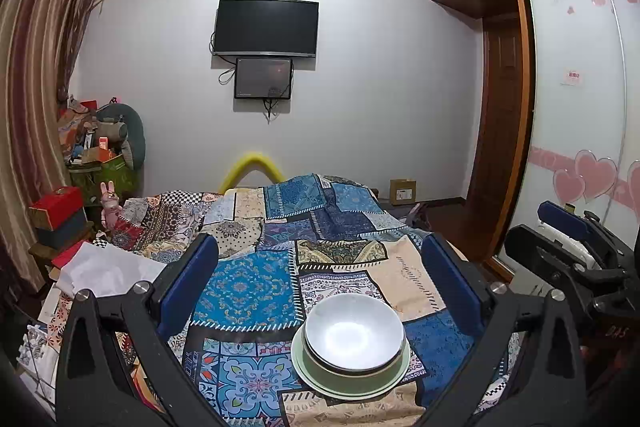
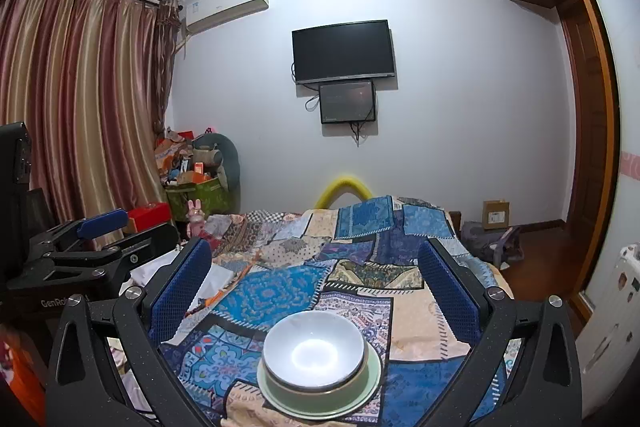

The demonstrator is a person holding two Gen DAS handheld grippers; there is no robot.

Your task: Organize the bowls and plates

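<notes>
White bowl [image 1: 354, 333] nested in green bowl [image 1: 352, 367], on green plate [image 1: 320, 383]; stack sits on the bed's quilt [image 1: 248, 291]. Left gripper [image 1: 320, 283] spread wide, empty. Right gripper [image 2: 314, 283] spread wide, empty, behind the stack, not touching.

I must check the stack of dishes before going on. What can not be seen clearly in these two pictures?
- How many dishes are stacked: in both views the white bowl hides what nests in the green bowl beneath it.
- Green plate: mostly covered by the bowls; only its rim shows.
- White bowl's bottom: washed out by glare in both views.
- Right claw: open, its base cut by the lower edge.
</notes>
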